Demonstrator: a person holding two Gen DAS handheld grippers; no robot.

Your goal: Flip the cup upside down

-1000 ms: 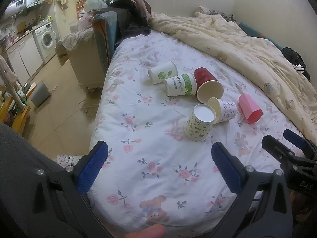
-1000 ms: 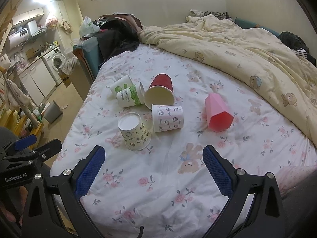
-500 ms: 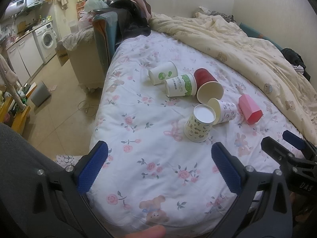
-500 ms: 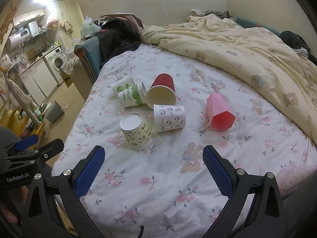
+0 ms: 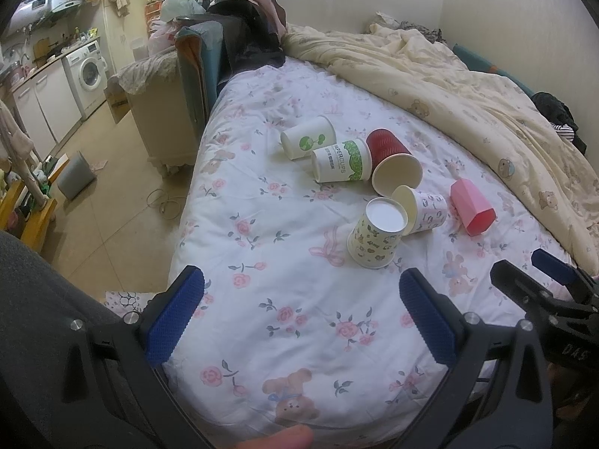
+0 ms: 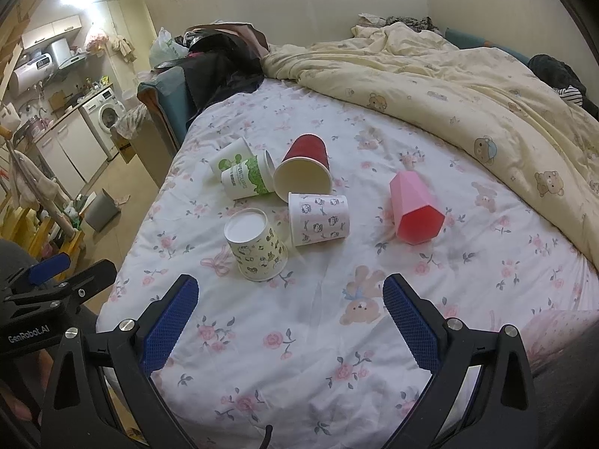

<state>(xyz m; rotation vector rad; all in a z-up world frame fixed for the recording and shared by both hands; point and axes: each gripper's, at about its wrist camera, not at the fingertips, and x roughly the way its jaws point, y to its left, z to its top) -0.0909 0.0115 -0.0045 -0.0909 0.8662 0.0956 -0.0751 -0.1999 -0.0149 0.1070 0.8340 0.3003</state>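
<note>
White floral bedsheet (image 6: pixel 299 336) is seen nearest, under the left gripper (image 5: pixel 303 321) and right gripper (image 6: pixel 290 321), both spread wide and empty. Beyond them an inverted yellow patterned cup (image 6: pixel 256 245) is set among five toppled cups. A cream duvet (image 6: pixel 468 86) is heaped beyond the cups.

Five paper cups (image 6: pixel 258 246), one pink plastic cup (image 6: pixel 415 207), two grippers (image 6: pixel 290 323).

Both wrist cams above bed (image 5: pixel 284 262) foot, facing cups (image 6: pixel 258 245); probably mid-range.
</note>
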